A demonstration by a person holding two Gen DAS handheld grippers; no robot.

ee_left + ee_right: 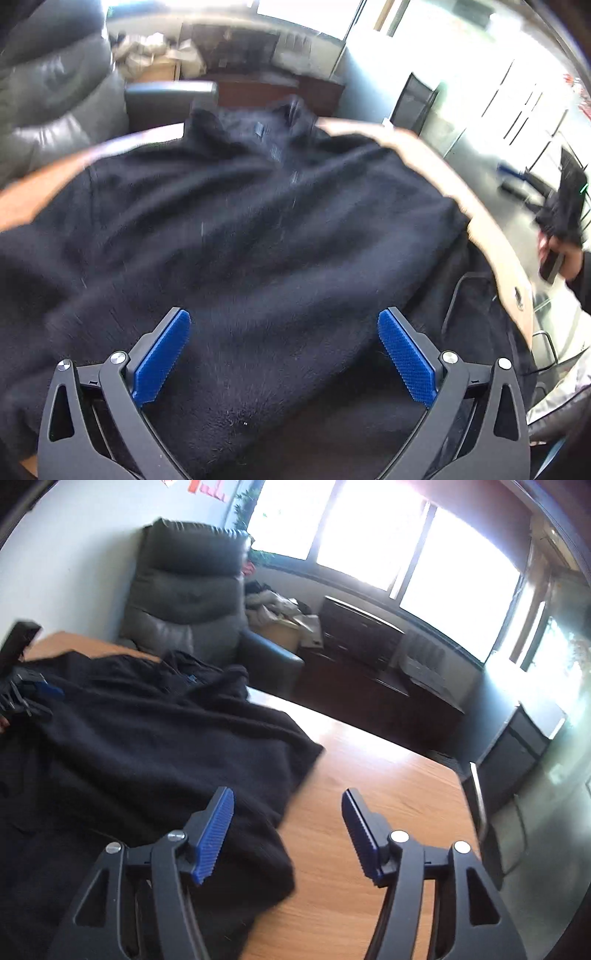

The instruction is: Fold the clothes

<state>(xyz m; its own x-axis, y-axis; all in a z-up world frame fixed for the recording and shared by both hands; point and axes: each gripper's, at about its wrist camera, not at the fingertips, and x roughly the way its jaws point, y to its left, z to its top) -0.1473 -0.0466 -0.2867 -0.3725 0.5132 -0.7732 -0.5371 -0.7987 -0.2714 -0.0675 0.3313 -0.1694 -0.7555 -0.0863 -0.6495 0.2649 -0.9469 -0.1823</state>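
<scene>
Left wrist view: my left gripper [284, 354] hovers wide, empty, over the black fleece sweater [240, 229]. Right gripper [288, 838] gapes empty beside its edge on the wooden table [388, 786]; I judge the next fold needs a hem grasp.

Wooden table [369, 775], light brown, glossy where the window glare hits at center right of the right wrist view. Carries one dark fleece top [147, 746], spread rumpled over the left half of that frame, collar end toward upper left, hem running off the bottom edge. In the left wrist view, covers nearly everything; only a tan rim shows along the right.
</scene>
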